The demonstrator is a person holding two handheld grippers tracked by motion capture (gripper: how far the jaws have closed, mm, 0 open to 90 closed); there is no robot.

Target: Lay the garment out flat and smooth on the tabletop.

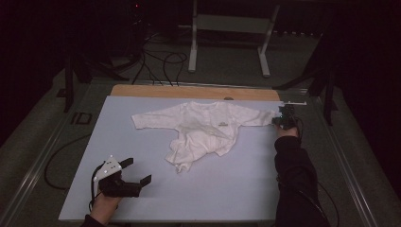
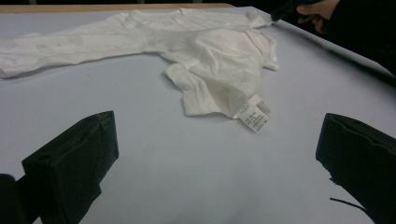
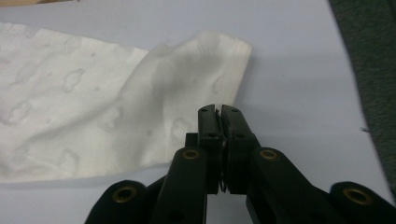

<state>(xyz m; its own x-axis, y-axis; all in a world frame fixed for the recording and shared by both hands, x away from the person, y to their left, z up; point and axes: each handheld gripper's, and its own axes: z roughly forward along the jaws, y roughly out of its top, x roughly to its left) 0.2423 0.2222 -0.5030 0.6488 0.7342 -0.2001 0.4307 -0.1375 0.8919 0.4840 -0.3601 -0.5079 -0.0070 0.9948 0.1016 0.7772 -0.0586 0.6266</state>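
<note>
A white baby garment [image 1: 208, 125] lies on the pale sheet [image 1: 213, 189], sleeves spread left and right, its lower part bunched up toward me. At the table's right edge my right gripper [image 1: 279, 119] rests at the end of the right sleeve. In the right gripper view the jaws [image 3: 218, 109] are pressed together on the lower corner of the sleeve's cuff [image 3: 93, 102], and the cloth puckers around them. My left gripper [image 1: 138, 171] sits near the front left, open and empty, pointing at the garment [image 2: 210, 51] and its label [image 2: 252, 115].
A wooden strip [image 1: 189, 91] borders the sheet at the far side. Beyond the table are floor cables [image 1: 161, 61] and a white stand [image 1: 194, 38]. The sheet's right edge drops off just past my right hand [image 1: 287, 132].
</note>
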